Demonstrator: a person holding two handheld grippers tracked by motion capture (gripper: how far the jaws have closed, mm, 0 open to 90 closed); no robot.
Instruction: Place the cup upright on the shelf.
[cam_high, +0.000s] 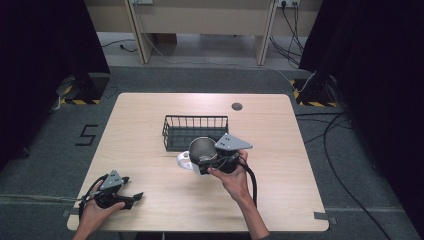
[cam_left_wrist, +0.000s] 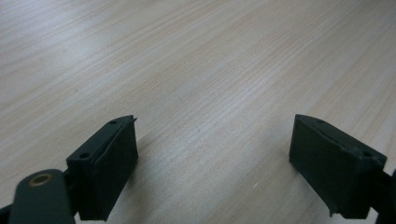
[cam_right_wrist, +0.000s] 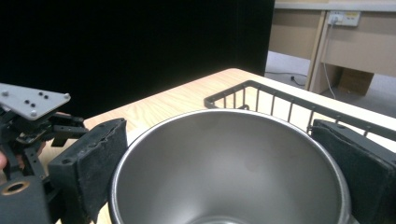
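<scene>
A stainless steel cup (cam_high: 201, 148) is held just above the table (cam_high: 150, 115), in front of a black wire basket (cam_high: 195, 118). My right gripper (cam_high: 205, 159) is shut on it, a black pad pressing each side of the cup (cam_right_wrist: 229, 172) below its rim. A white rounded object (cam_high: 183, 160) lies on the table under the cup's left side, partly hidden. My left gripper (cam_high: 132, 187) rests near the table's front left corner. It stands open in the left gripper view (cam_left_wrist: 215, 140), with bare wood between its jaws.
The wire basket (cam_right_wrist: 261, 91) stands just beyond the cup in the right gripper view. A small dark round cap (cam_high: 237, 106) sits in the table top near the far edge. Cables trail over the floor to the right.
</scene>
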